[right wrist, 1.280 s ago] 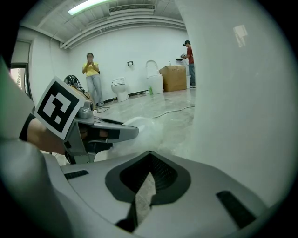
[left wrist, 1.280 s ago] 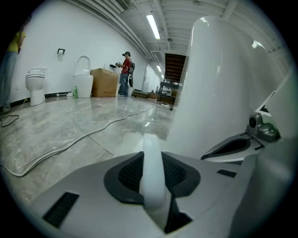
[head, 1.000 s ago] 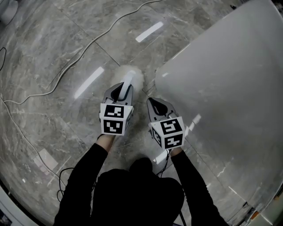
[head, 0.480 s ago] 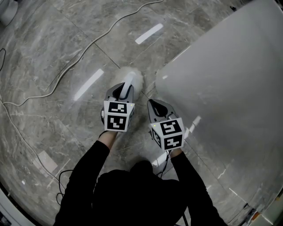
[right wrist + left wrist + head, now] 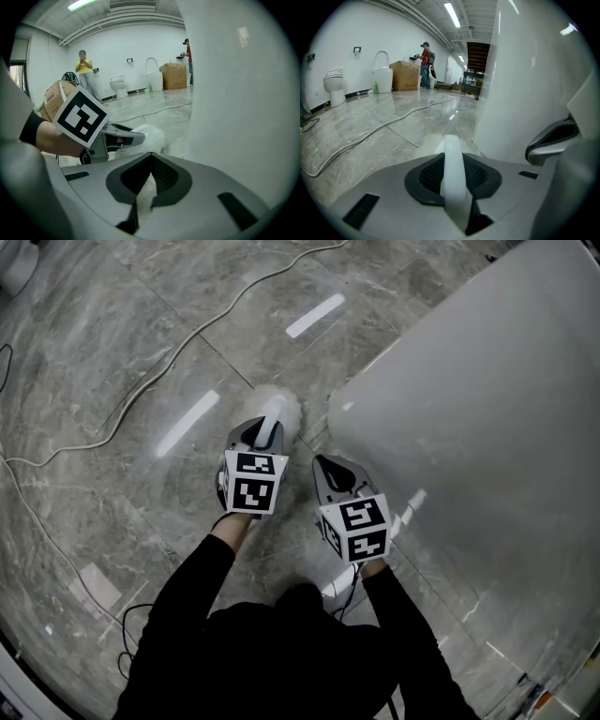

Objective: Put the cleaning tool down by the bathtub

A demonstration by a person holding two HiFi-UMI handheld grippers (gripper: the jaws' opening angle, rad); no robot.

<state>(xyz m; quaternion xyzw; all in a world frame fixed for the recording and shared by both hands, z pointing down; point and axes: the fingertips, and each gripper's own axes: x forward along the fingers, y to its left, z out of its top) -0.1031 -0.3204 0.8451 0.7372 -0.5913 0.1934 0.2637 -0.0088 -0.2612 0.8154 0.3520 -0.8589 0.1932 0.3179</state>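
Fingers of the left gripper [image 5: 265,433] are closed on the pale plastic handle of the white fluffy cleaning tool [image 5: 279,407]. The handle runs straight out between them, and the fluffy head sits low at the foot of the big glossy white bathtub [image 5: 487,427], just beside its curved wall. Whether the fluff actually rests on the grey marble tile floor [image 5: 112,502] I cannot tell.

The right gripper [image 5: 324,465] hangs just beside the left one, nearer the tub. Its fingers are drawn together at the tips with nothing between them. Both grippers tilt downward towards the floor, held out in front of the person's black sleeves.

A thin white cable [image 5: 150,381] snakes across the tiles to the left, well apart from the tool. Far across the room a white ceramic toilet [image 5: 335,84] and a brown cardboard box [image 5: 404,75] stand against the wall, with a person in a red top [image 5: 425,58] beside the box — and another person in a yellow top [image 5: 84,68] off to one side.
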